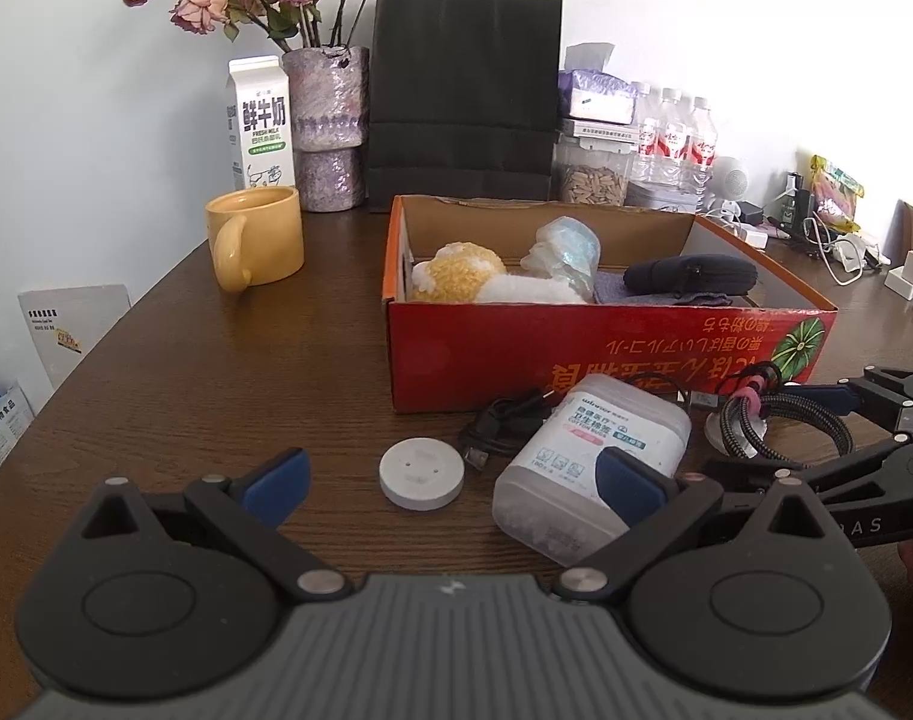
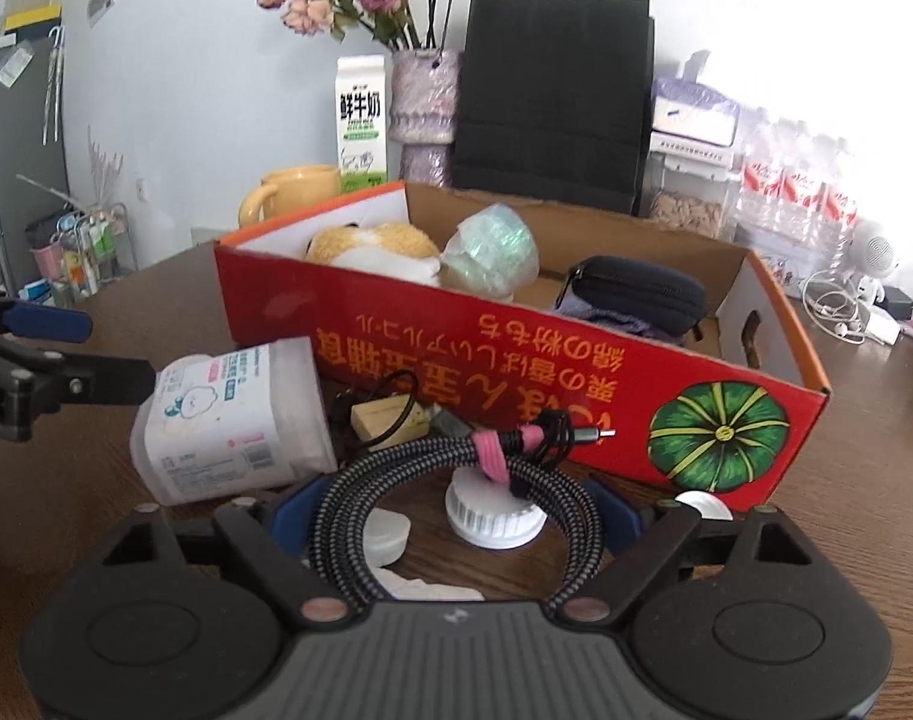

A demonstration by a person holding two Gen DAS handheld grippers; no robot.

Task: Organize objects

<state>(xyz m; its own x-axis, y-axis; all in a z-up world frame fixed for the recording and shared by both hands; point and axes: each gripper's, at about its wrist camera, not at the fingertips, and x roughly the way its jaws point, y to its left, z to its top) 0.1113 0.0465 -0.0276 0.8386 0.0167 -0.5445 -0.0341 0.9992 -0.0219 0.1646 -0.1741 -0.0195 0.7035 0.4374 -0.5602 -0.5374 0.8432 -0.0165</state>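
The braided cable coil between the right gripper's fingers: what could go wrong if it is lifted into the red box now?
1. The braided cable coil lies around a white cap; lifting may drag or tip it.
2. A thin black cable seems bound to the coil by the pink strap, so it might trail and catch on the red box wall.
3. The right gripper is open; the loops could slip out.
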